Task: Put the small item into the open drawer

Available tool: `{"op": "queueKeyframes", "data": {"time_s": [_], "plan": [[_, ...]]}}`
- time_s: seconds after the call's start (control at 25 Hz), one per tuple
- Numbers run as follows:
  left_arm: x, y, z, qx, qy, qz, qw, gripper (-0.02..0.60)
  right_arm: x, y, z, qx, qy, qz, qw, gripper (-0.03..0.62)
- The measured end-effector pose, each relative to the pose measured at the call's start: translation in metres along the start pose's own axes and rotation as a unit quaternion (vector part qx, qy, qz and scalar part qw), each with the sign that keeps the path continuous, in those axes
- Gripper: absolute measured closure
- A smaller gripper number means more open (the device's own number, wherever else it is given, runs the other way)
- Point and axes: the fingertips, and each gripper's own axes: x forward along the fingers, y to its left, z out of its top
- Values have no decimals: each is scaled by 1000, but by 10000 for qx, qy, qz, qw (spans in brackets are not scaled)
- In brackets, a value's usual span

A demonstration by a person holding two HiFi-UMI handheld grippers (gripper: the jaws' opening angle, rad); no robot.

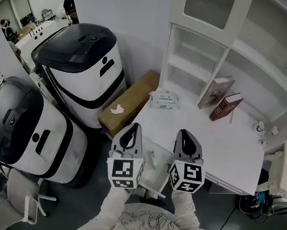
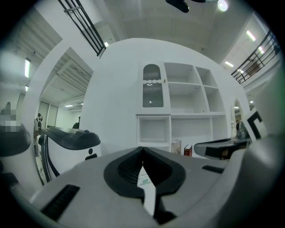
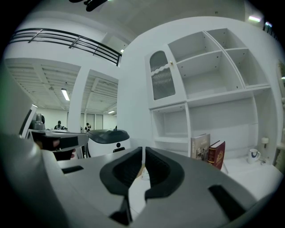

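Small white stick-shaped item with a green tip (image 1: 154, 161) lies between the two grippers in the head view. It rests on the pale floor of what looks like the open white drawer (image 1: 150, 180), at the near edge of the white counter (image 1: 222, 146). It sits at 4 o'clock from the tips of the left gripper (image 1: 137, 126) and at 7 o'clock from those of the right gripper (image 1: 182, 132), apart from both. Each gripper has its jaws pressed together and holds nothing.

Farther back on the counter, at 12 o'clock, lies a white-and-green wipes packet (image 1: 164, 100). At 1 o'clock a pale book (image 1: 216, 92) and a dark red book (image 1: 226, 106) lean against the white shelf unit (image 1: 190, 65). A brown cardboard box (image 1: 132, 101) stands at 10 o'clock, off the counter.
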Motion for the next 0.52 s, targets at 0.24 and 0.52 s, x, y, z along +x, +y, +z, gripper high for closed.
{"op": "queueKeyframes", "data": {"time_s": [0.24,0.52], "plan": [[-2,-2,1,-4,-12,-2,10000,577,-2,0,-2,24,20,5,10000,576],[-2,-6,1,-1,-24,-21,10000,577,-4,-2,-1,-1,8,0,10000,580]]}}
